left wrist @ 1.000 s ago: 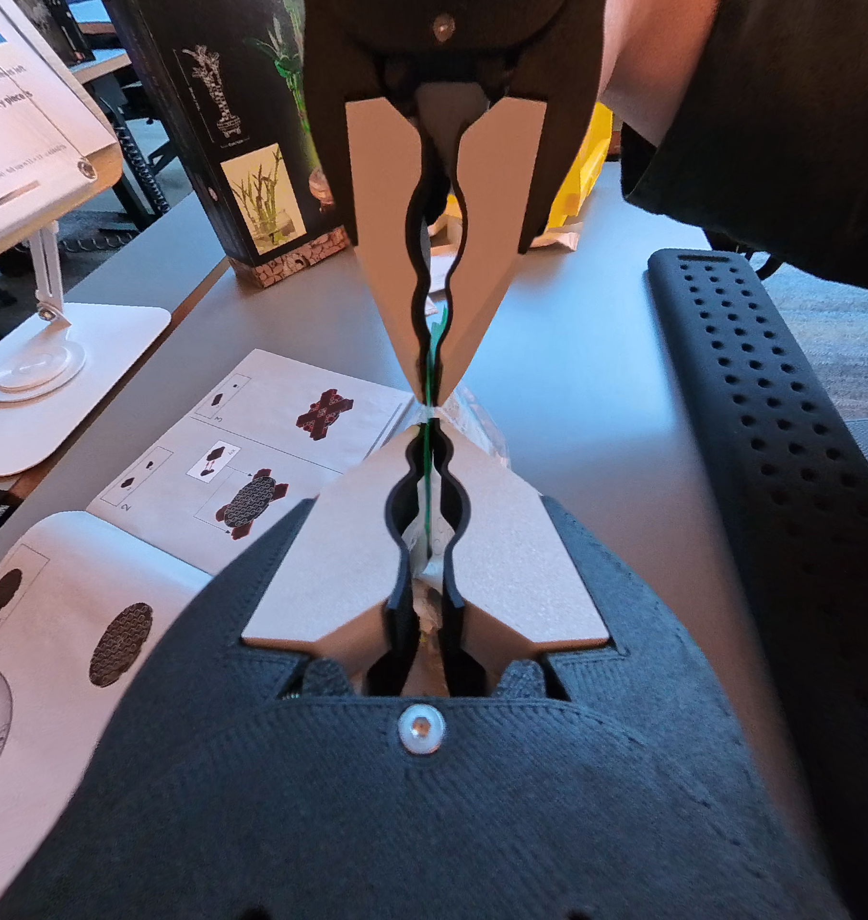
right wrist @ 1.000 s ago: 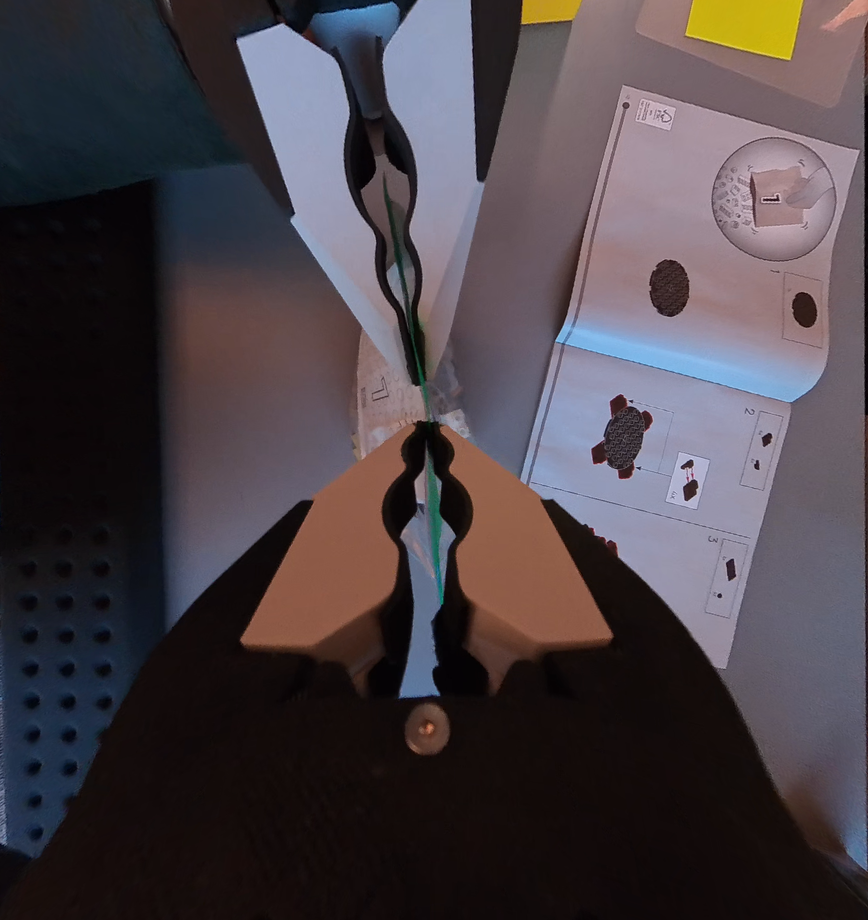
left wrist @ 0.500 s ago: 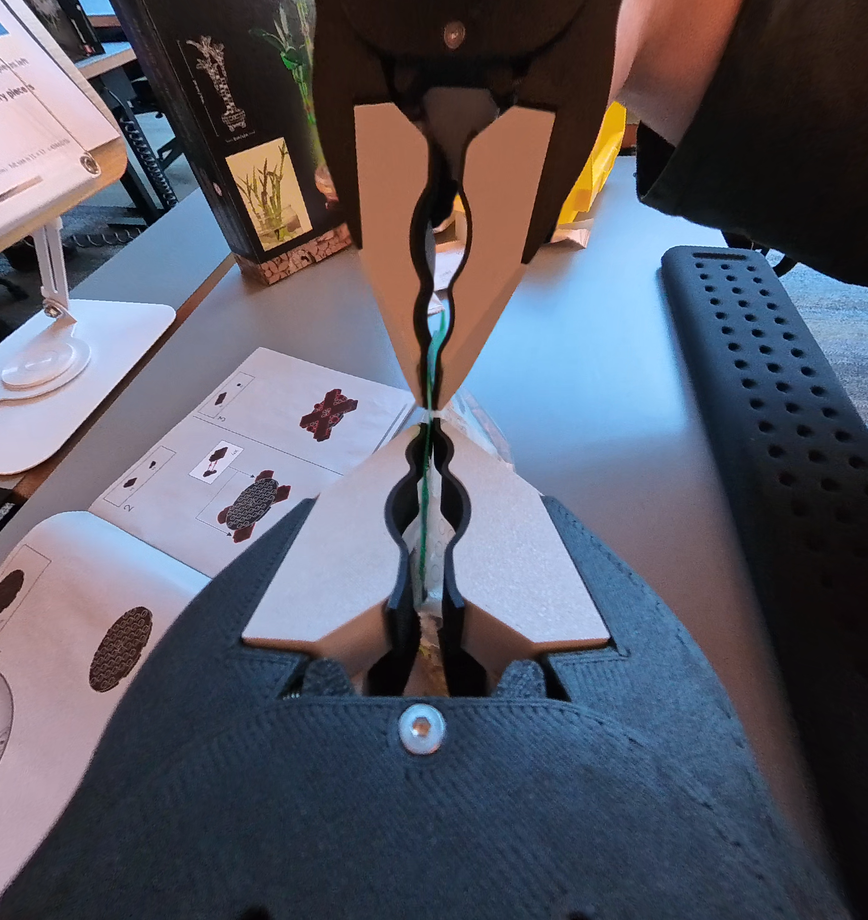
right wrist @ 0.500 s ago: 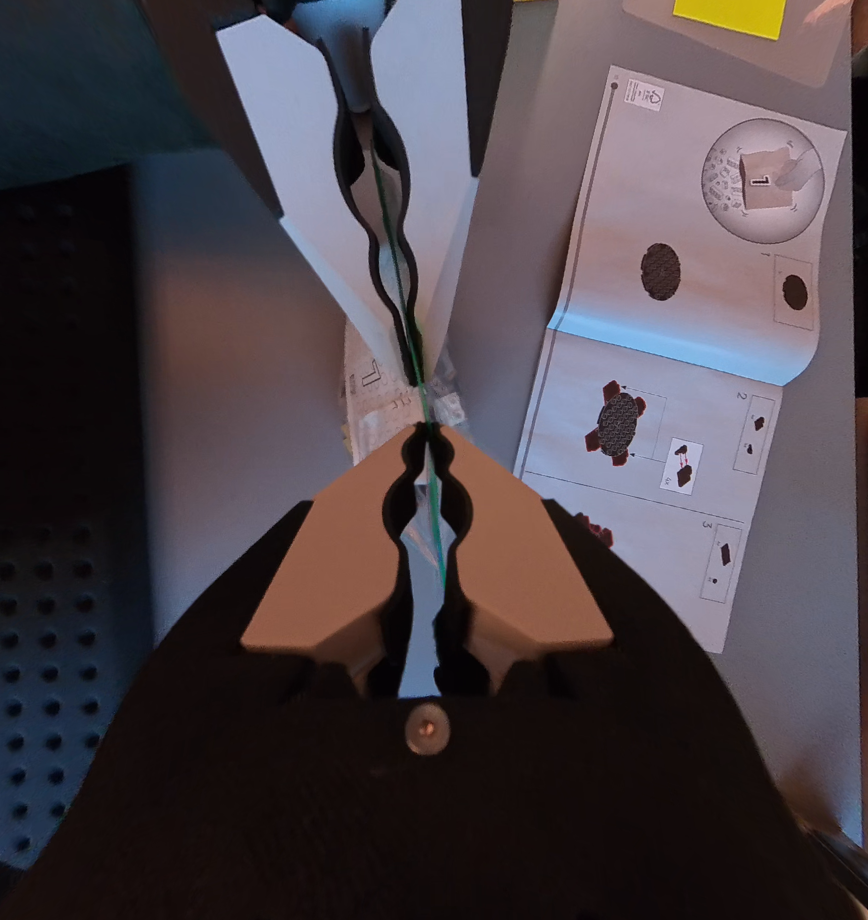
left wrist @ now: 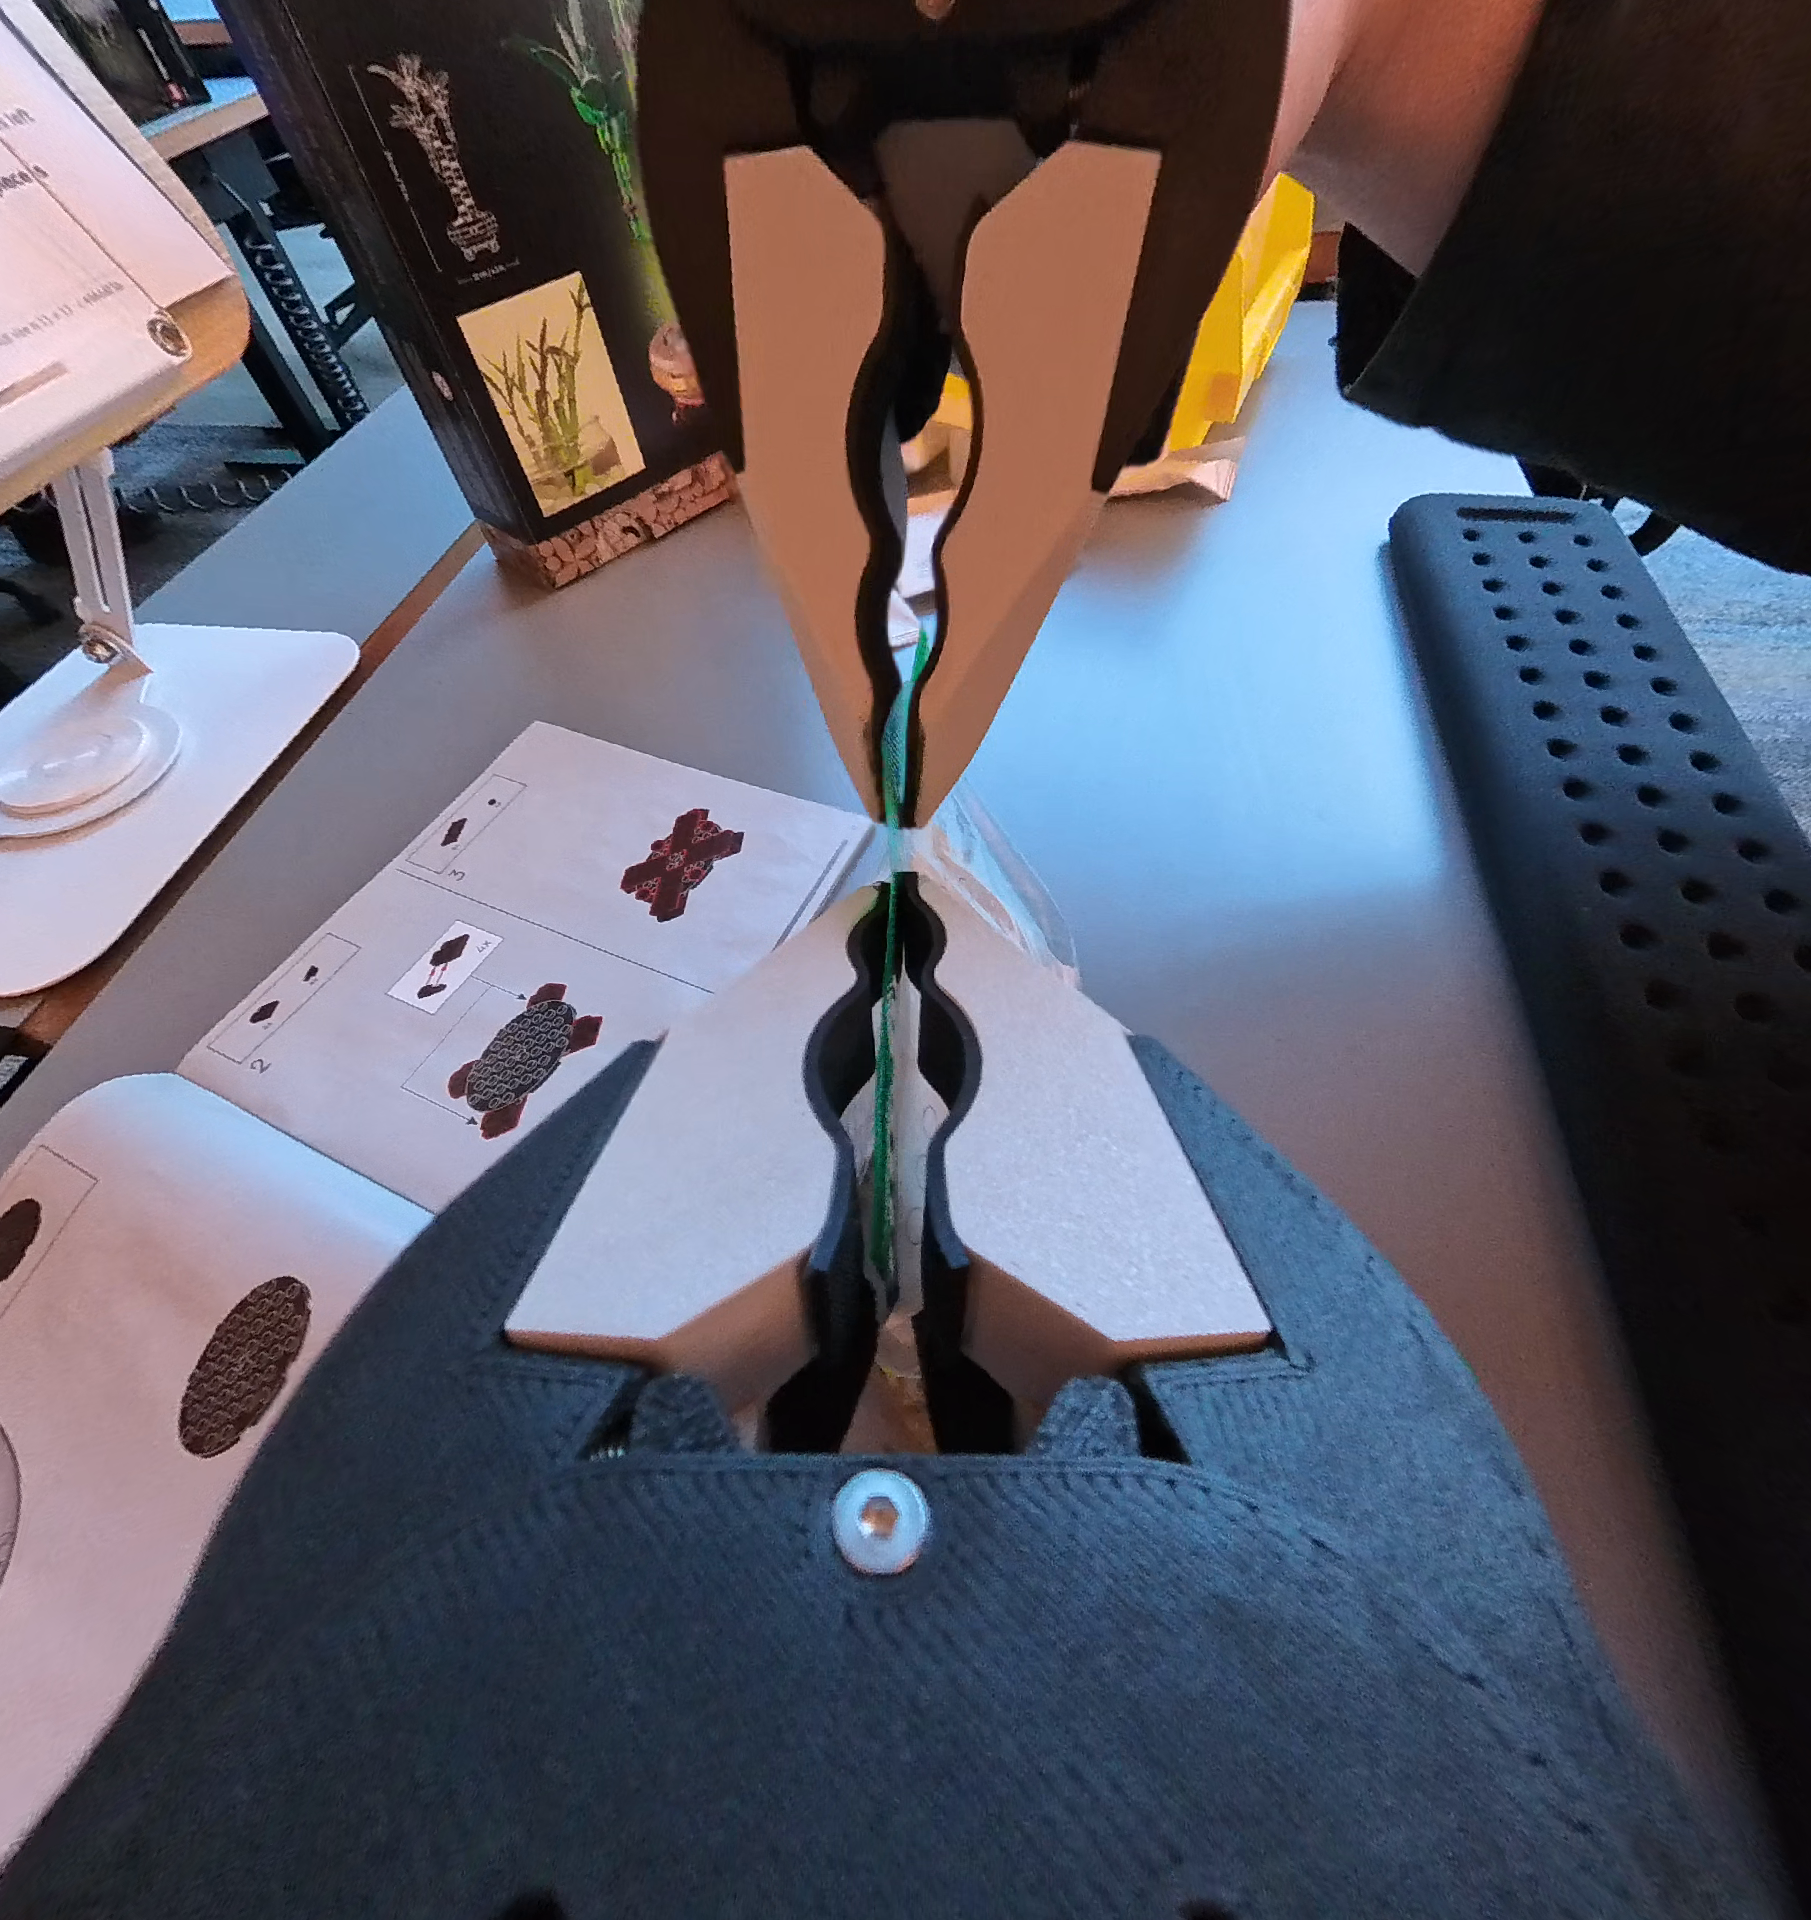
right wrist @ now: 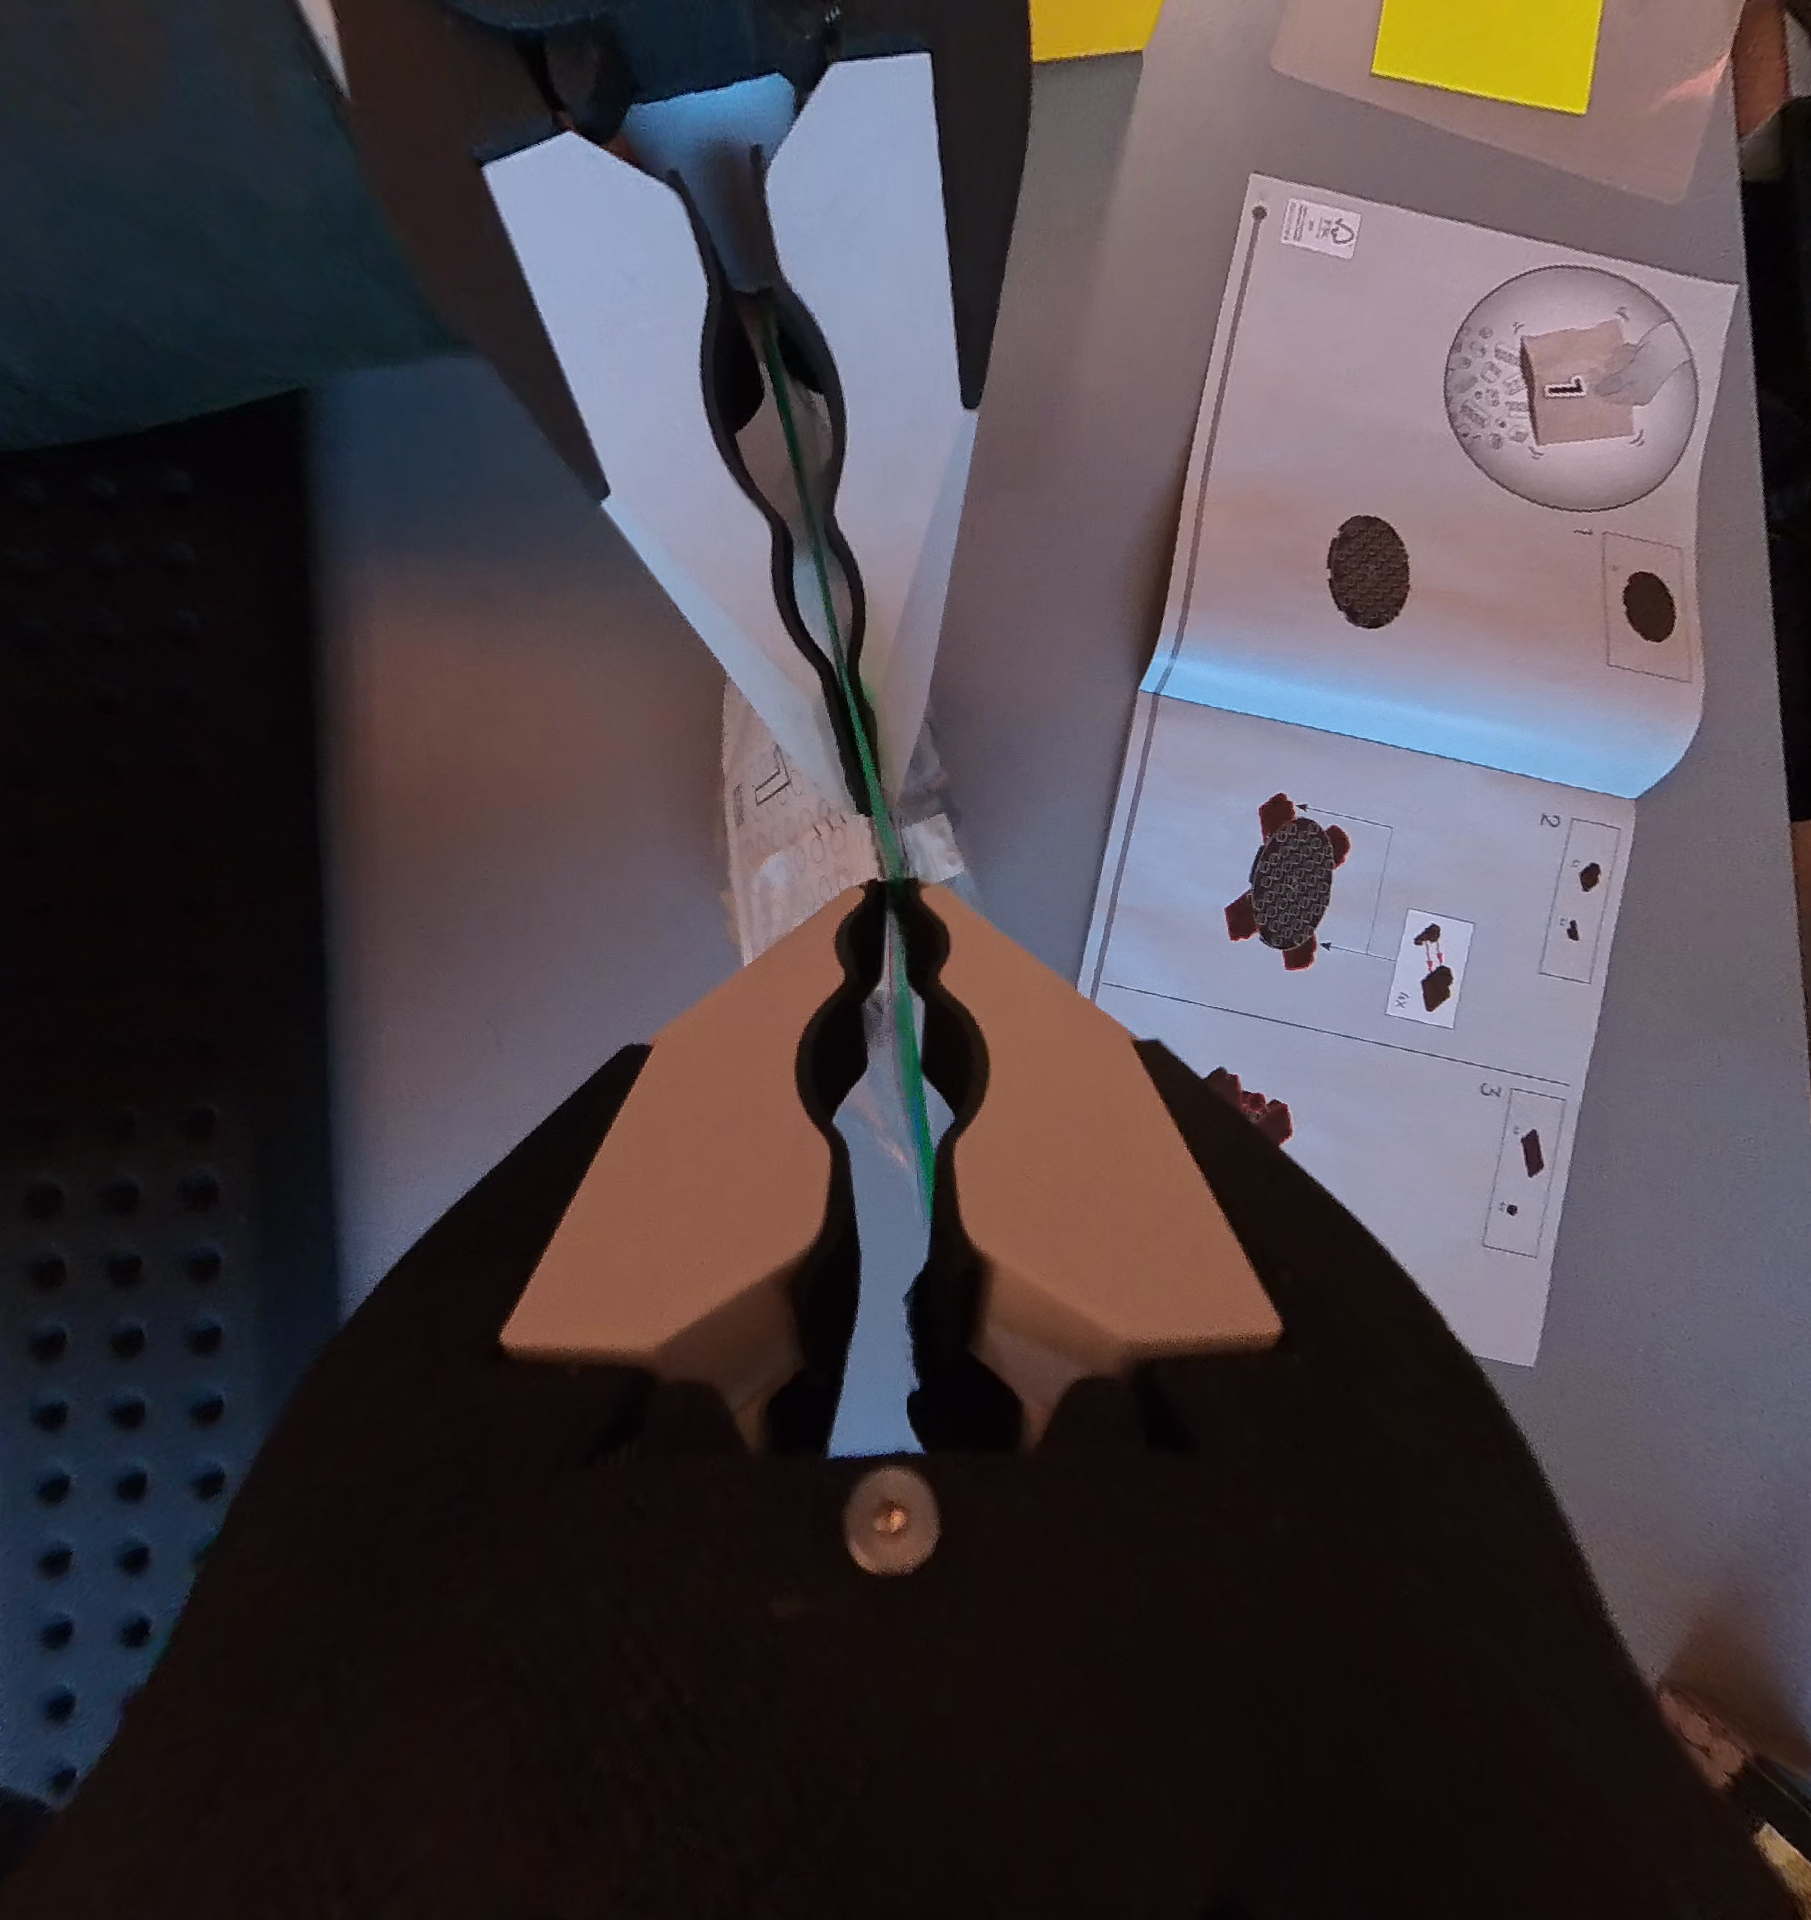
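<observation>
Scene shifted slightly; both grippers' jaws clamp clear bag (left wrist: 994, 883) tip-to-tip.

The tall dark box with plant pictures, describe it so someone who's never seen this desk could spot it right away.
On the grey desk, look past the open instruction booklet toward the far edge. The dark box stands upright there, left of the yellow bag. It alone is tall, with bamboo pictures and a pebble-patterned base.
</observation>
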The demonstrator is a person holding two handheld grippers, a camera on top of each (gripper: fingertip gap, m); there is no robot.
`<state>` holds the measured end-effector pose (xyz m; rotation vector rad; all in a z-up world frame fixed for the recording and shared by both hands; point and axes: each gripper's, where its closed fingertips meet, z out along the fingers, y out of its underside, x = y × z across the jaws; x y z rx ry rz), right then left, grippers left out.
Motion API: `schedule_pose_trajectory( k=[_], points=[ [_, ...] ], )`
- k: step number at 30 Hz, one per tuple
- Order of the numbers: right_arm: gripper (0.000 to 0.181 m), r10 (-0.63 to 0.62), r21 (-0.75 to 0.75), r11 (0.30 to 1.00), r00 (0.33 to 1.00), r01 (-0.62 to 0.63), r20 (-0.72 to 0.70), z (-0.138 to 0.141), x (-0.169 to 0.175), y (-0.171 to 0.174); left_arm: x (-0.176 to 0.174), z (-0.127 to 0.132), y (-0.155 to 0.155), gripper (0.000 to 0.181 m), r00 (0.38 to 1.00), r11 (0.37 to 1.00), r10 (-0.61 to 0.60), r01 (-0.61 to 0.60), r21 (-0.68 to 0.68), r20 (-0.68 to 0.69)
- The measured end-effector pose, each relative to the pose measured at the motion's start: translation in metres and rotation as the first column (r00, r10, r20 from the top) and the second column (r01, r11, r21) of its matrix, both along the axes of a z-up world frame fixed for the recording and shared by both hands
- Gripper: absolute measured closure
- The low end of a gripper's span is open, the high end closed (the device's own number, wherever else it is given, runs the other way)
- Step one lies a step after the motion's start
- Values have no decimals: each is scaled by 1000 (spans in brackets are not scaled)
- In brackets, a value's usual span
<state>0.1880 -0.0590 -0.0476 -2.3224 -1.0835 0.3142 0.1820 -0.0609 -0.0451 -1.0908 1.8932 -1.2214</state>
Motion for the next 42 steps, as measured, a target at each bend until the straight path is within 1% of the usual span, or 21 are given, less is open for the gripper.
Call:
schedule_pose_trajectory(
  k=[4, 7, 9, 12, 14, 18, 21, 23, 24, 25, 27, 29, 30, 32, 33, 35, 36, 37, 38, 42],
  points=[
    [181, 9, 4, 1000, 1000, -9, 23, 0, 1, -1, 2, 1, 0, 181, 1000, 1000, 10, -10, -26, 3],
    [181, 19, 9, 1000, 1000, -19, 21, 1, 0, -1, 5, 3, 0, 175, 999, 999, 27, -27, -31, 20],
    [181, 14, 15, 1000, 1000, -15, 21, 0, 0, 0, 6, 1, -2, 181, 1000, 999, 20, -20, -27, 12],
    [180, -10, -15, 1000, 1000, 10, -9, -2, 1, -1, 6, -1, -4, 181, 1000, 1000, 6, -6, -20, 0],
    [174, -19, -13, 1000, 1000, 19, 18, -4, 6, -1, 6, -1, -4, 181, 1000, 1000, 4, -4, -15, -1],
    [181, -3, -8, 1000, 1000, 3, 30, -5, 4, -2, 5, 0, -3, 181, 1000, 1000, 6, -6, -22, 0],
    [181, 7, -3, 1000, 1000, -7, 26, -4, 4, -2, 5, 1, -2, 181, 1000, 999, 11, -11, -40, 6],
    [181, 10, 3, 1000, 1000, -10, 16, -3, 3, -2, 8, 0, -3, 173, 1000, 999, 26, -26, -40, 7],
    [181, 15, 3, 1000, 1000, -15, 3, -3, 1, -2, 9, -2, -5, 179, 1000, 999, 20, -20, -34, -3],
    [181, 13, -4, 1000, 1000, -13, -3, -3, 1, -3, 9, -4, -7, 181, 1000, 1000, 10, -10, -26, -9],
    [180, -1, -8, 1000, 1000, 1, -21, -3, 1, -4, 10, -4, -8, 181, 1000, 1000, 6, -6, -10, -10],
    [172, -27, 2, 1000, 1000, 27, 1, -5, 8, -2, 9, -4, -7, 181, 1000, 1000, 6, -6, -4, -12],
    [171, -28, 3, 1000, 1000, 28, 9, -6, 10, -3, 9, -4, -7, 181, 1000, 1000, 4, -4, -5, -11],
    [180, -20, 8, 1000, 1000, 20, 0, -5, 9, -4, 9, -4, -7, 181, 1000, 1000, 6, -6, -13, -11],
    [181, -15, 12, 1000, 1000, 15, 2, -5, 9, -4, 9, -4, -7, 181, 1000, 1000, 8, -8, -20, -10],
    [181, -3, 18, 1000, 1000, 2, 7, -5, 9, -6, 10, -3, -5, 181, 1000, 999, 18, -19, -36, -3],
    [181, 0, 9, 1000, 1000, 0, 0, -5, 8, -7, 12, -1, -5, 176, 1000, 999, 27, -27, -46, 5],
    [181, -1, 9, 1000, 1000, 1, -5, -4, 8, -7, 13, 0, -5, 174, 999, 998, 36, -36, -53, 11],
    [181, 0, 16, 1000, 1000, 1, -5, -4, 8, -6, 14, 0, -6, 180, 999, 998, 33, -32, -53, 12],
    [181, -16, 0, 1000, 999, 16, -38, -4, 7, -8, 13, -1, -10, 181, 1000, 1000, 11, -11, -22, 7]
  ],
)
